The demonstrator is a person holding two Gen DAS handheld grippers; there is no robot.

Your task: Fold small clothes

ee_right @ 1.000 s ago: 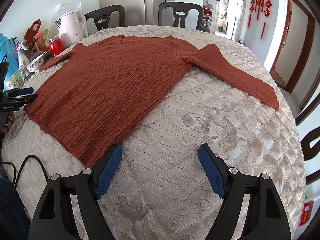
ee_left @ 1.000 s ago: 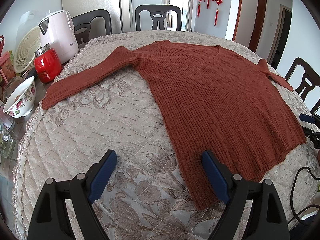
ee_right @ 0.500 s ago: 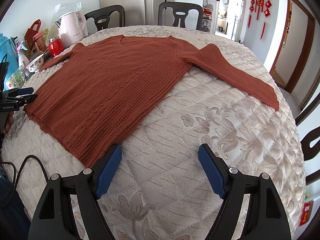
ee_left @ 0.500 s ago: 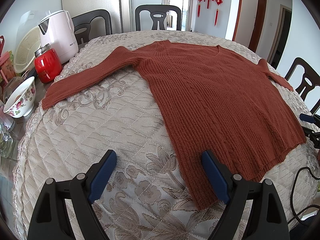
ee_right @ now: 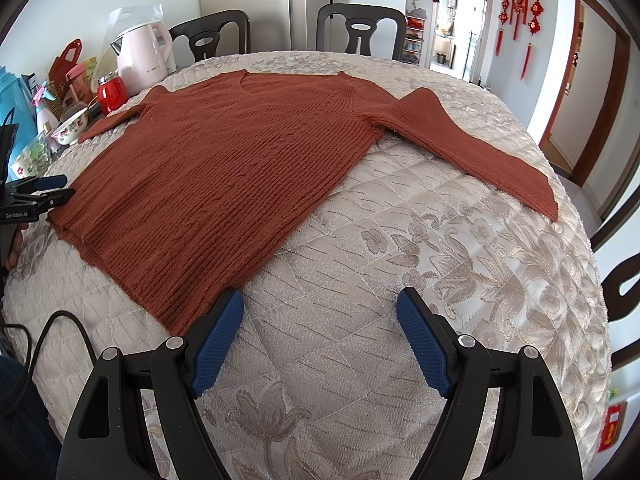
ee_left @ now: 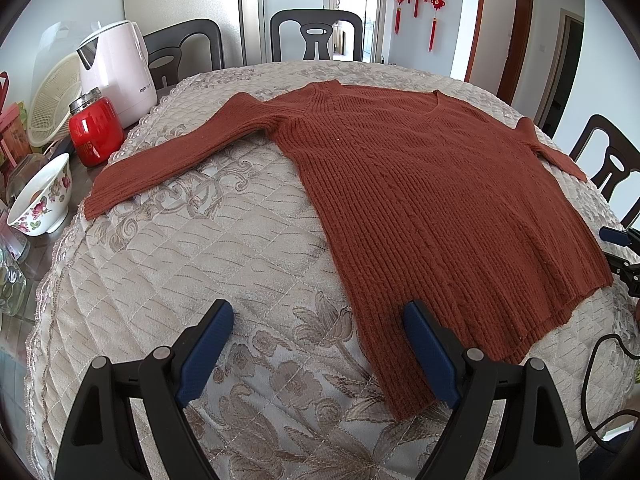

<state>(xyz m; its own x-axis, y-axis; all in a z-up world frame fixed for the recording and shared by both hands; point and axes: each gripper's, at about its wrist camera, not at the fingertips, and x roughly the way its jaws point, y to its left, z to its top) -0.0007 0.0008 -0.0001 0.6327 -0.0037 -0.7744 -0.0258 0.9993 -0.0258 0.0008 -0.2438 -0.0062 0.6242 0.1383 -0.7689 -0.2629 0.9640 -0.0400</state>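
Sweater of rust-red knit is spread flat on the quilted table, both sleeves stretched out toward the side edges. Left gripper and right gripper are held with fingers wide apart at the near edge, beside the hem corners, nothing being clamped.

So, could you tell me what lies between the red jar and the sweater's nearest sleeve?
Left wrist view: between red jar and sleeve, only the quilted tablecloth's edge.
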